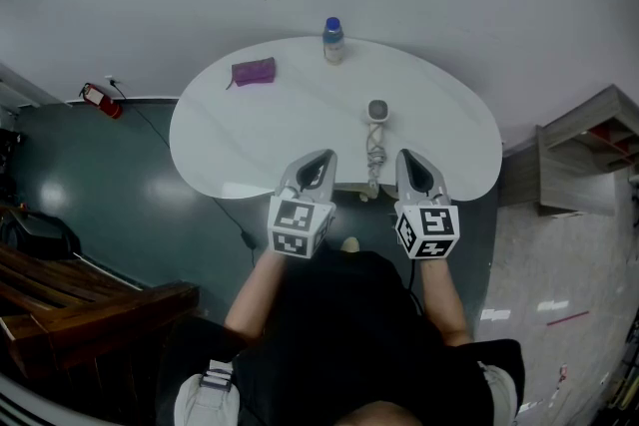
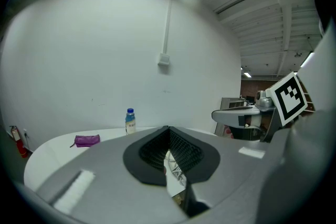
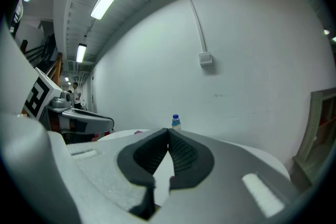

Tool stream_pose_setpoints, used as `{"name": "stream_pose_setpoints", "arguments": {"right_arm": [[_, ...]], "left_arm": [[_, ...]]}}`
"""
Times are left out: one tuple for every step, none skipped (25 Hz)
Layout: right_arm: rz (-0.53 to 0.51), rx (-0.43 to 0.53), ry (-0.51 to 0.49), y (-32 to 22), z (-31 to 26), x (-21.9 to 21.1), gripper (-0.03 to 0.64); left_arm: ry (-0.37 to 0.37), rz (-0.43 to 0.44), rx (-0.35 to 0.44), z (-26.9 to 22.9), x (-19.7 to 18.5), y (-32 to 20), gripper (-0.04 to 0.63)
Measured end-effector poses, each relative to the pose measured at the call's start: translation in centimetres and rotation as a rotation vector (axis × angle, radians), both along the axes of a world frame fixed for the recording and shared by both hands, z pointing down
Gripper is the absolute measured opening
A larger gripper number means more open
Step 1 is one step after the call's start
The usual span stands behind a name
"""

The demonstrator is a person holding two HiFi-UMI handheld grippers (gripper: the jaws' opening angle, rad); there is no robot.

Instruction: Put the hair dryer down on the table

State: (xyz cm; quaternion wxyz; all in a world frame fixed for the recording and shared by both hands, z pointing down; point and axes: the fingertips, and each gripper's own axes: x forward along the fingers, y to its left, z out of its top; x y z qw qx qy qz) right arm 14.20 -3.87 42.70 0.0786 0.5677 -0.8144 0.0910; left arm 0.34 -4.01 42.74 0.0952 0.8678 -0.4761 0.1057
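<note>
Hair dryer point(image 1: 376, 112) on table point(image 1: 250, 140), seemingly untouched, between left gripper point(image 1: 320, 158) and right gripper point(image 1: 406, 157)

Surface: white oval table point(image 1: 230, 155). Small grey hair dryer point(image 1: 376, 111) lies flat just ahead, between left gripper point(image 1: 318, 158) and right gripper point(image 1: 409, 158); its coiled cord point(image 1: 374, 160) trails back between them. Purple fabric pouch point(image 1: 254, 72) well ahead, left of left gripper. Blue-capped plastic bottle point(image 1: 332, 41) upright at far edge.
</note>
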Motion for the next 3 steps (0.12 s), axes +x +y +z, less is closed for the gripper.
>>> {"name": "stream_pose_setpoints", "arguments": {"right_arm": [[0.0, 0.0, 0.0, 0.1, 0.0, -0.04, 0.005], [0.001, 0.0, 0.0, 0.19, -0.01, -0.07, 0.005], [0.001, 0.001, 0.0, 0.27, -0.02, -0.1, 0.005]], "left_arm": [[0.001, 0.0, 0.001, -0.02, -0.04, 0.1, 0.005], [0.001, 0.001, 0.001, -0.04, -0.08, 0.18, 0.005], [0.002, 0.001, 0.002, -0.06, -0.11, 0.26, 0.005]]}}
